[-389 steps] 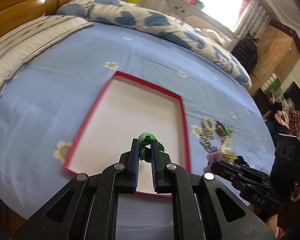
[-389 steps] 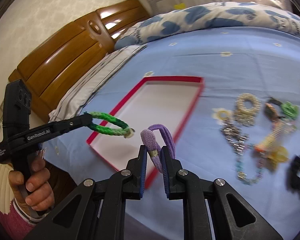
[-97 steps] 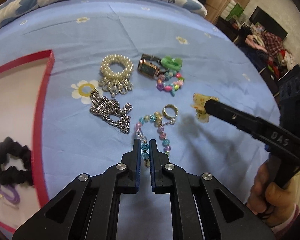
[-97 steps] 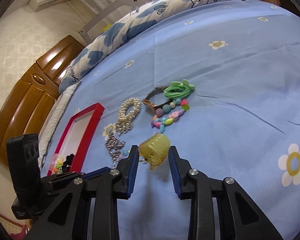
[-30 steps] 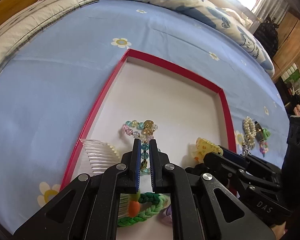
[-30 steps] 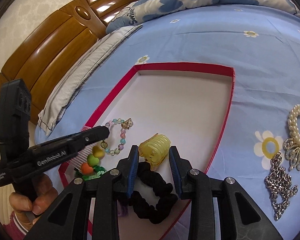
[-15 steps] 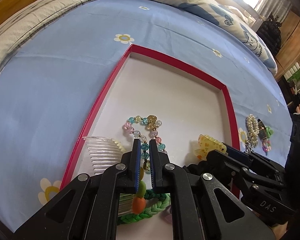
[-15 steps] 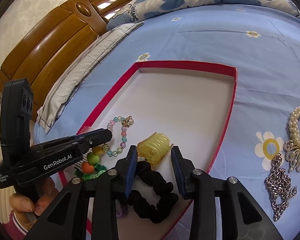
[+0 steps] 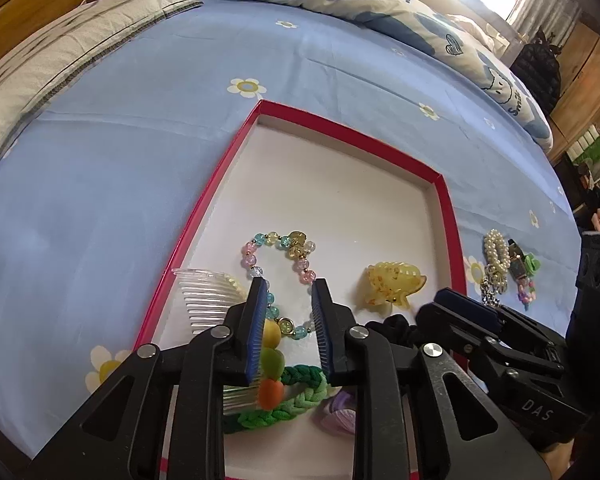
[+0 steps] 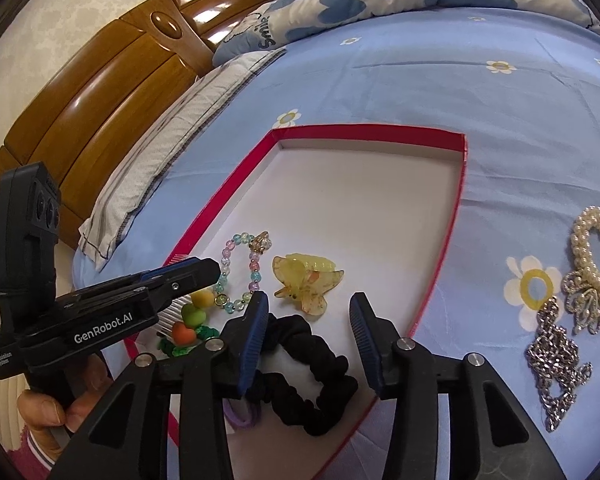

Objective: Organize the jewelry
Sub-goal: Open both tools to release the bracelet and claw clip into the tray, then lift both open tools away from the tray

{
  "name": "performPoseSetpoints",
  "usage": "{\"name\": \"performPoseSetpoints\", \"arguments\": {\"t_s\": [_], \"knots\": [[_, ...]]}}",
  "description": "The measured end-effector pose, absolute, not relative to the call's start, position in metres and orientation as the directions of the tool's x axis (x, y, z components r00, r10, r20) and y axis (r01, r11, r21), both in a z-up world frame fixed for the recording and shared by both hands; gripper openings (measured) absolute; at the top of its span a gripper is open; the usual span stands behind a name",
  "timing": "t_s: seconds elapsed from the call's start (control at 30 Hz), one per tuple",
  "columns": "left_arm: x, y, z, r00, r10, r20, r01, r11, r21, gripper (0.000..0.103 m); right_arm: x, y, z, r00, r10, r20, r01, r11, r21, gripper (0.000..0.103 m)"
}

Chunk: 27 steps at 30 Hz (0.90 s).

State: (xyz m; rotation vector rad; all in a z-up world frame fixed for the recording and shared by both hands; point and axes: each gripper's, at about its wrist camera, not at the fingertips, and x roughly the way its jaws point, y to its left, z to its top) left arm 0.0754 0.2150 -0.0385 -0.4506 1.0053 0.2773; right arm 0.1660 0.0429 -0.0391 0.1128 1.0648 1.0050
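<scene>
Left wrist view: the beaded bracelet (image 9: 278, 276) of pastel pink, blue and yellow beads lies flat on the white floor of the red-rimmed tray (image 9: 446, 216), in its near half, and the left gripper (image 9: 289, 304) hangs over the bracelet's near end with its blue-padded jaws spread apart and nothing between them. Just right of the bracelet, also on the tray floor, lies the yellow claw clip (image 9: 394, 286), apart from the beads. To the bracelet's left a clear hair comb (image 9: 204, 294) lies against the tray's left rim, and nearer the camera sit a green braided band (image 9: 292, 394) with small yellow, green and orange fruit charms, a purple hair tie (image 9: 340, 410) and a black scrunchie (image 9: 392, 326), partly hidden behind the gripper bodies. In the right wrist view the right gripper (image 10: 309, 312) is held over the tray's near right part, its jaws wide apart and empty, with the claw clip just beyond its fingertips and the scrunchie lying under and between its fingers. Outside the tray, on the blue flowered bedsheet (image 10: 520, 92) to its right, lie a pearl bracelet (image 10: 594, 244) and a silver chain (image 10: 558, 360), close to one another and well apart from the tray's contents.
</scene>
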Motion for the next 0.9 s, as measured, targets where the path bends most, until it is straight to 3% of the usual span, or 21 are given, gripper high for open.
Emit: {"name": "performPoseSetpoints", "arguments": {"t_s": [0.27,0.9], "knots": [[0.071,0.2,-0.019,0.551,0.005,-0.834,-0.393,0.884,-0.254,0.035,0.163,-0.001,-0.022,0.165,0.753,-0.637,-0.597,0.59,0.543,0.048],[0.084,0.121,0.003,0.578,-0.09,-0.811,-0.251,0.926,-0.282,0.039,0.167,-0.144,-0.024,0.34,0.686,-0.643,-0.412,0.724,0.554,0.053]]}}
